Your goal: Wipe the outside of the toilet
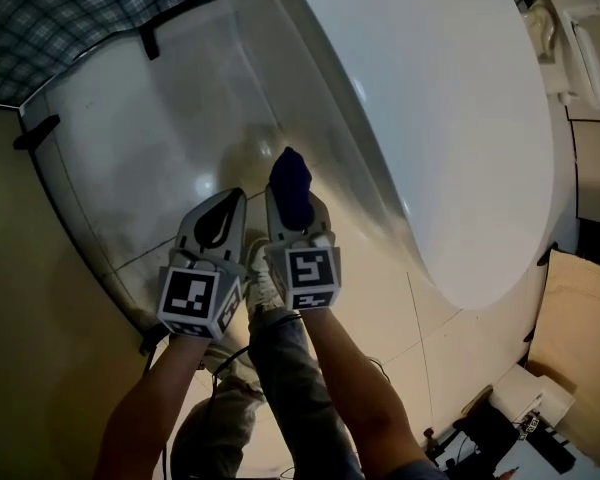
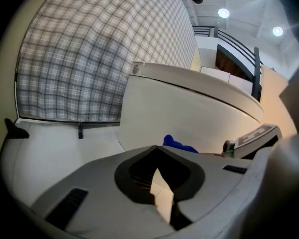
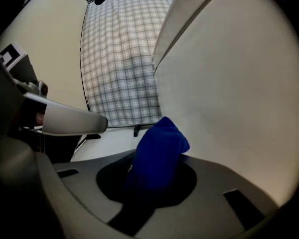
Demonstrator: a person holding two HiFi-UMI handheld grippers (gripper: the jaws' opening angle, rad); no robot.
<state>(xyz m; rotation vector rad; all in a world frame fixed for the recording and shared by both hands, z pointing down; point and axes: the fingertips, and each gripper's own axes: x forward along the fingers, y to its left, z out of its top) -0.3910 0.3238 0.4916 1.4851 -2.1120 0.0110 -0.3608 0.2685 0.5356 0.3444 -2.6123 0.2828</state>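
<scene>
1. The right gripper (image 1: 296,206) was clenched on a blue cloth (image 1: 290,175). The cloth bulged up out of its jaws and covered their tips.
2. The left gripper (image 1: 231,201) was pressed shut with nothing in it, its jaw tips meeting. It sat just beside the right gripper, on that gripper's left.
3. The toilet (image 1: 450,118) rose as a broad white curved wall to the right of both grippers. The cloth pointed at its lower side, very near the surface; whether it touched could not be told.
4. A plaid curtain (image 1: 70,18) hung behind a pale floor (image 1: 150,158).
5. The toilet ran out of every view, so its full shape was cut off. The dark clutter at the head view's lower right was too small to make out.
</scene>
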